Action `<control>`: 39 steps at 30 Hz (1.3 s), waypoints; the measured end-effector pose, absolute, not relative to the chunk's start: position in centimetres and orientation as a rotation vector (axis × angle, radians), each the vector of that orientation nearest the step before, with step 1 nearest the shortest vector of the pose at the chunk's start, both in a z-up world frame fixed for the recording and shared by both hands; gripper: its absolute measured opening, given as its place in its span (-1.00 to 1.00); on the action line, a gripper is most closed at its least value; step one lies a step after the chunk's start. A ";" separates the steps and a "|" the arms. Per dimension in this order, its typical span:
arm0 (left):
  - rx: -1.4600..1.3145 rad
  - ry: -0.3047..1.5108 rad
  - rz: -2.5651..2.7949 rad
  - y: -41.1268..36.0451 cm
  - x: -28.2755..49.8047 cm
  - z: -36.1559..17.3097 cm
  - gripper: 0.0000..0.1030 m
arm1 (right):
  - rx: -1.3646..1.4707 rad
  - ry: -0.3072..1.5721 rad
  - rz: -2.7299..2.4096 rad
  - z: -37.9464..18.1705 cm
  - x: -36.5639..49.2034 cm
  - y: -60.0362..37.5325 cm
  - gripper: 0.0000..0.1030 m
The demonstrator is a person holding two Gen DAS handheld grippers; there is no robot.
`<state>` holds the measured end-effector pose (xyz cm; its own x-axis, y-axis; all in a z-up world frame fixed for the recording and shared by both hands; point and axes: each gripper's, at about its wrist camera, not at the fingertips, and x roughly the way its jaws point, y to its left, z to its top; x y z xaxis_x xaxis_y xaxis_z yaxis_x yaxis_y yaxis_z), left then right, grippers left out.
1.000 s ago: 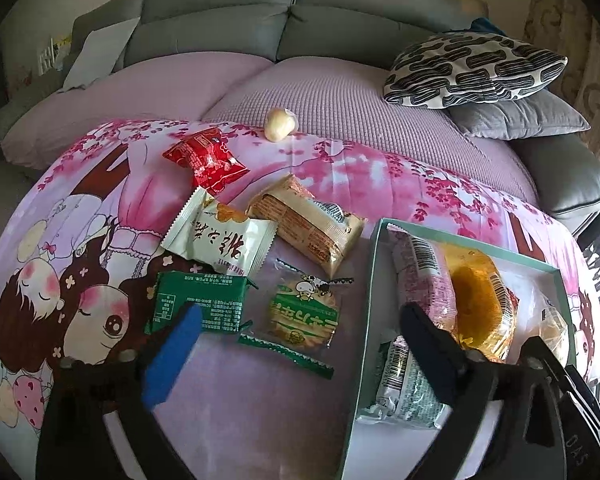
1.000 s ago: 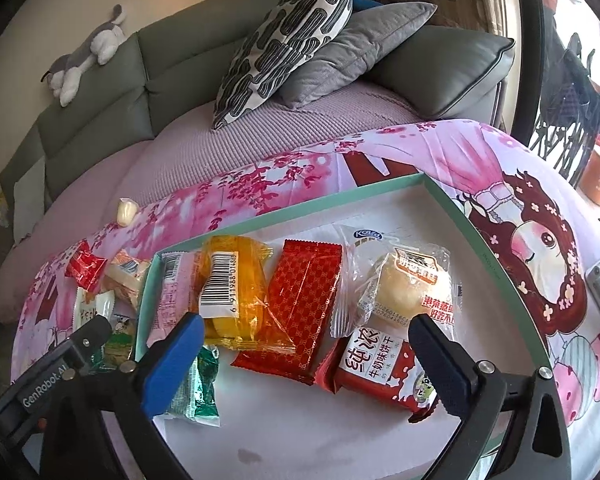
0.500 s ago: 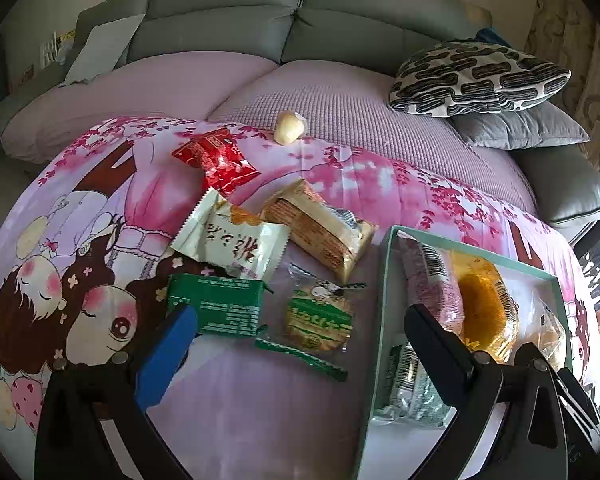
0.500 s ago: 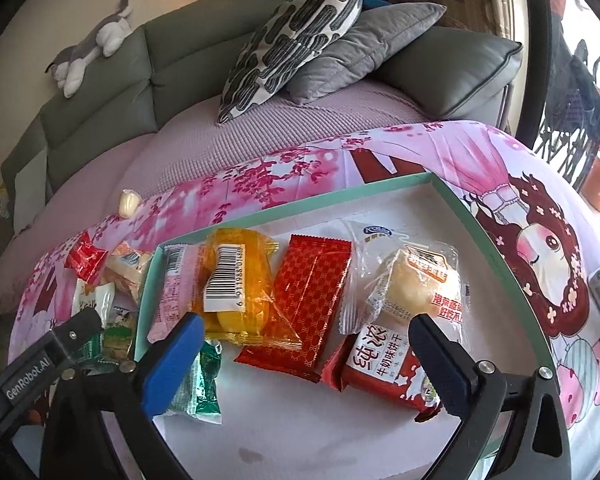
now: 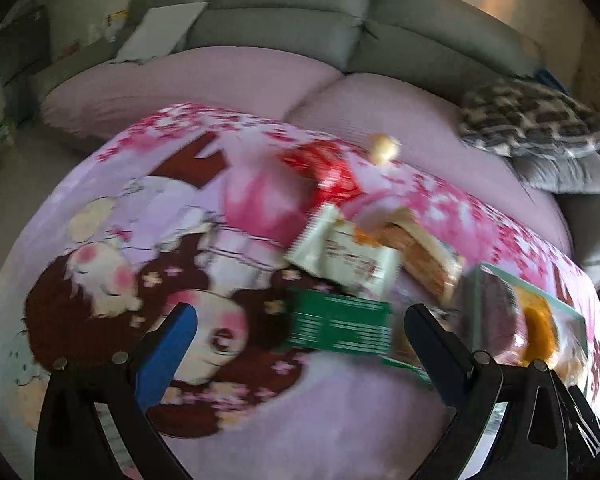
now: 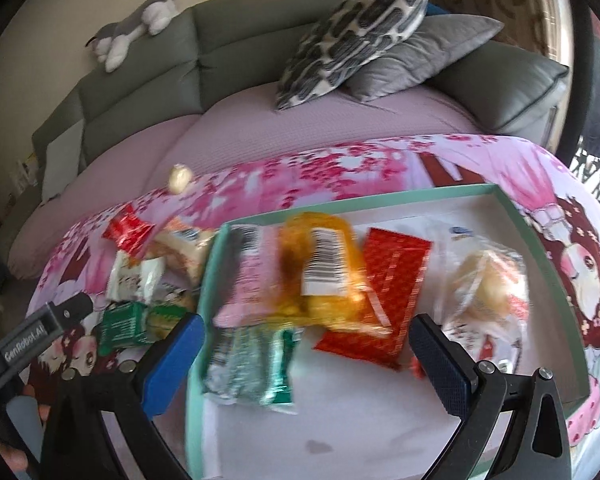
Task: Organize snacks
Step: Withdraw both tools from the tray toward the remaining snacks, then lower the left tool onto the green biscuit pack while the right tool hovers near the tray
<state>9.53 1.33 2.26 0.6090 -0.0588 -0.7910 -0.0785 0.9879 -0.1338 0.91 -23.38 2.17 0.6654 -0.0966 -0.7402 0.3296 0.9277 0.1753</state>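
Note:
A mint-green box [image 6: 540, 236] lies on the pink cartoon blanket [image 5: 100, 272] and holds several snack packs: pink [image 6: 248, 276], yellow [image 6: 320, 264], red [image 6: 384, 280], green-white [image 6: 252, 364] and a bun [image 6: 488, 284]. Loose snacks lie left of it: a green packet [image 5: 340, 324], a white packet [image 5: 348, 256], a biscuit pack [image 5: 424, 256], a red packet [image 5: 324, 168] and a small round sweet [image 5: 384, 148]. My left gripper [image 5: 296, 344] is open just in front of the green packet. My right gripper [image 6: 306, 352] is open over the box's front left part, holding nothing.
A grey sofa [image 5: 292, 20] runs behind the blanket, with a patterned cushion [image 6: 360, 32] and grey cushion [image 6: 424, 52] at the right and a plush toy [image 6: 136, 36] on its back. The left gripper's body [image 6: 32, 336] shows at the right wrist view's left edge.
The left gripper has swung left, away from the box and toward the loose snacks; the view is blurred by motion. The right gripper has shifted left over the box. Both stay open.

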 end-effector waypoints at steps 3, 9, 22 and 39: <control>-0.187 0.917 0.053 3.4 9.5 2.0 1.00 | 0.294 0.814 -0.198 2.1 1.4 -21.8 1.00; -0.225 0.908 0.083 6.0 9.4 1.8 1.00 | 0.317 0.814 -0.120 1.8 2.1 -19.3 1.00; -0.264 0.853 -0.036 6.7 9.9 1.9 1.00 | 0.304 0.805 -0.066 1.2 3.5 -15.9 1.00; -0.241 0.930 -0.149 3.8 11.5 0.0 1.00 | 0.278 0.819 -0.116 0.8 4.3 -16.3 1.00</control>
<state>11.52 3.77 0.02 0.5903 -0.2304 -0.7736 0.0231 0.9628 -0.2692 4.34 -16.28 0.79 0.6792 0.0051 -0.7340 0.2083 0.9575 0.1994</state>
